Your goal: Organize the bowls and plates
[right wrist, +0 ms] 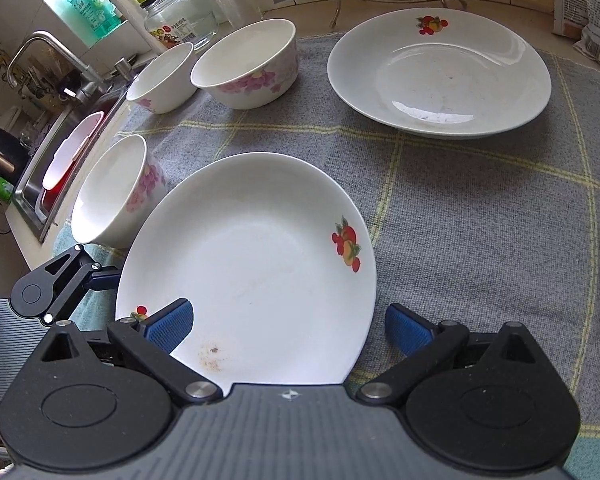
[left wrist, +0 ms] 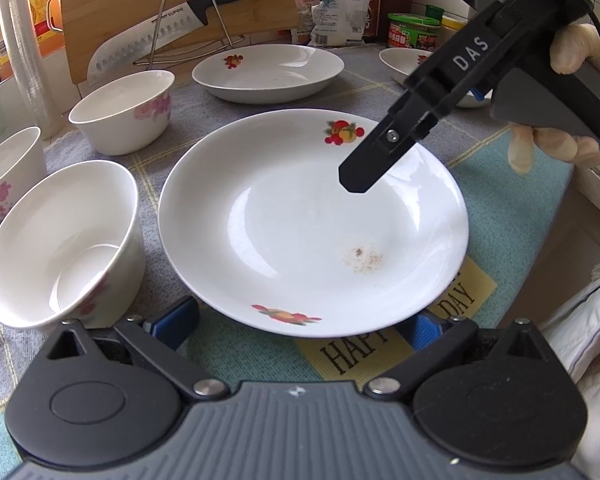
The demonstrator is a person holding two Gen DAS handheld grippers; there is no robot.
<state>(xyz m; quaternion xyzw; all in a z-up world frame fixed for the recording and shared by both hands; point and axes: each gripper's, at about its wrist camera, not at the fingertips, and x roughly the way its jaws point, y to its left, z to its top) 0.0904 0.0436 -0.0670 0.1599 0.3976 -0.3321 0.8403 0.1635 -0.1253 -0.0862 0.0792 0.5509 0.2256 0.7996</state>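
A white plate with fruit prints (left wrist: 312,224) lies on the cloth between both grippers; it also shows in the right wrist view (right wrist: 252,264). My left gripper (left wrist: 306,324) is open, its blue pads either side of the plate's near rim. My right gripper (right wrist: 288,328) is open, one pad over the plate and one beside its rim; in the left wrist view its finger (left wrist: 380,156) hangs over the plate. A second plate (left wrist: 268,72) (right wrist: 440,76) lies farther back, a third (left wrist: 408,60) at the right. Three flowered bowls (left wrist: 60,240) (left wrist: 124,112) (left wrist: 8,172) stand at the left.
A cutting board (left wrist: 172,8), a knife (left wrist: 168,28) and a wire rack (left wrist: 196,24) stand at the back. Jars and packets (left wrist: 412,30) line the back right. A sink (right wrist: 64,152) with a tap (right wrist: 48,56) lies left of the counter's edge.
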